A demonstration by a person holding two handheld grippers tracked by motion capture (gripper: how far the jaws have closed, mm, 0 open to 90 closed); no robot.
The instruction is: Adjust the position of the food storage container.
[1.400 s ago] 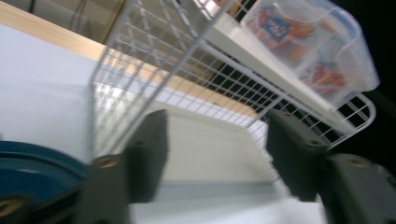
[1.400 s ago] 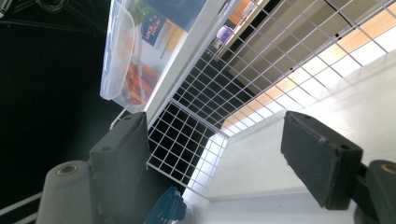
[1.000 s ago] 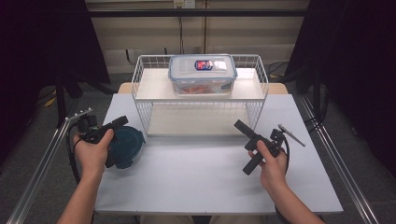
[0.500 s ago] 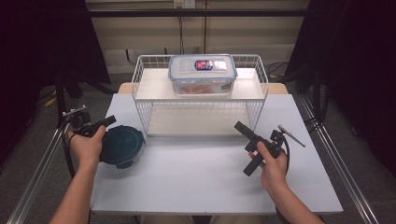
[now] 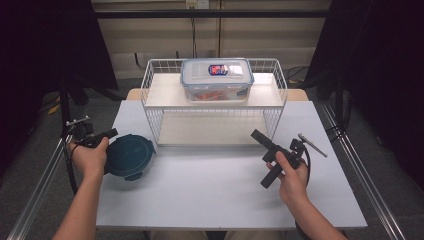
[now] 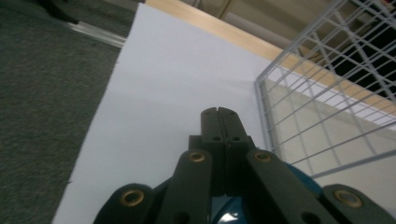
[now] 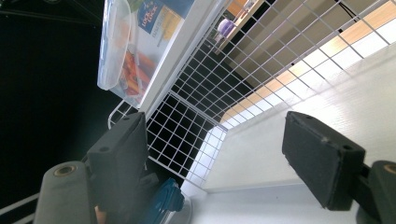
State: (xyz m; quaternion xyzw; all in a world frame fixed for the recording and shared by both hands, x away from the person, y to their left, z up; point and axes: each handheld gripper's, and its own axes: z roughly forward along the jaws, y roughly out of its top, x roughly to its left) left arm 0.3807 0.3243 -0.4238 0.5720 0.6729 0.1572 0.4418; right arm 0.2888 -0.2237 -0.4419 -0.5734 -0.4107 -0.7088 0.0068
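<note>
- The round dark-teal plastic container with a clip-on lid [image 5: 128, 156] sits on the white table [image 5: 210, 200], near its left edge and just in front of the left corner of the white wire shelf rack [image 5: 214, 112].
- The left gripper [image 5: 107, 134] hovers at the container's far-left rim with its jaws pressed together and nothing between them (the left gripper view shows them meeting tip to tip); the hand lies against the container's side.
- The right gripper [image 5: 263, 157] waits well apart on the right, jaws spread wide and empty.
- On the rack's upper shelf stands a clear rectangular lidded food box [image 5: 216, 79] with orange contents.
- The work looks to be at its approach stage: the container is not yet gripped.
- Next, I judge, the left jaws must part and close on the rim.
</note>
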